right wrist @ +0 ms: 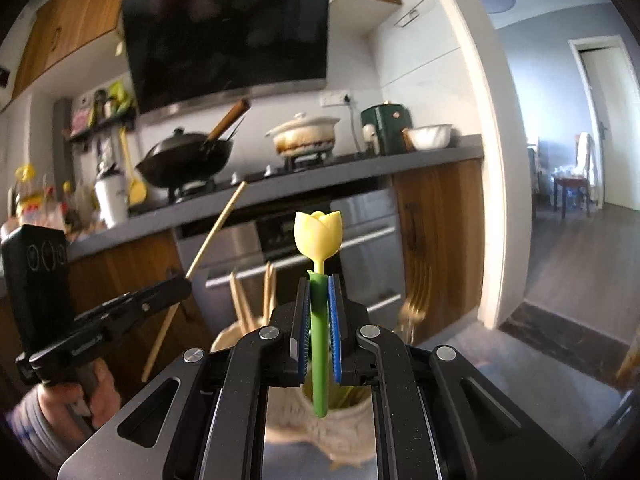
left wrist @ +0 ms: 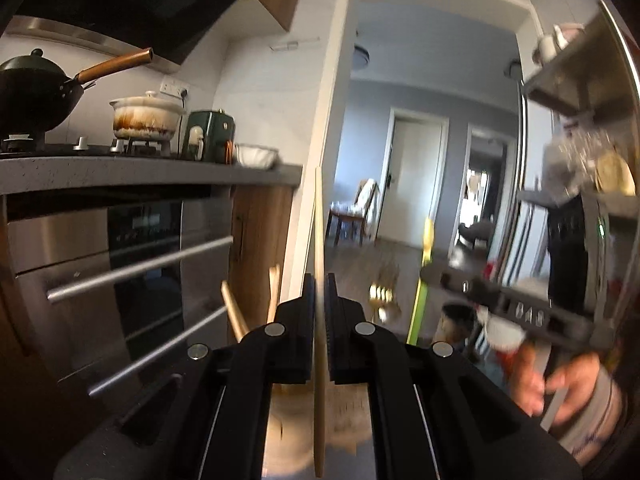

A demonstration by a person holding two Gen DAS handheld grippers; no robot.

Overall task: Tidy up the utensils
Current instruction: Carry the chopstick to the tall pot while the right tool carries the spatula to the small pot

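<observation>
Left gripper (left wrist: 319, 280) clamps an upright wooden chopstick (left wrist: 319, 224) — right gripper (right wrist: 319, 280) clamps a tulip-topped utensil (right wrist: 319, 236).

Right gripper: the black two-finger right gripper (right wrist: 319, 320) with blue pads stood clamped on the green stem of a tulip-shaped utensil (right wrist: 319, 320), its yellow flower head upright above the fingertips.
Left gripper: at the left edge, the black left gripper (right wrist: 176, 288), carried by a hand (right wrist: 86, 400), pinched a long pale wooden chopstick (right wrist: 212, 236), which was tilted.
Holder: a cream ceramic utensil holder (right wrist: 344, 428) sat below the fingers, with wooden sticks (right wrist: 256, 300) rising from it.
Background: a black wok (right wrist: 184, 160) and a stained white casserole pot (right wrist: 306, 134) rested on the stove.
</observation>
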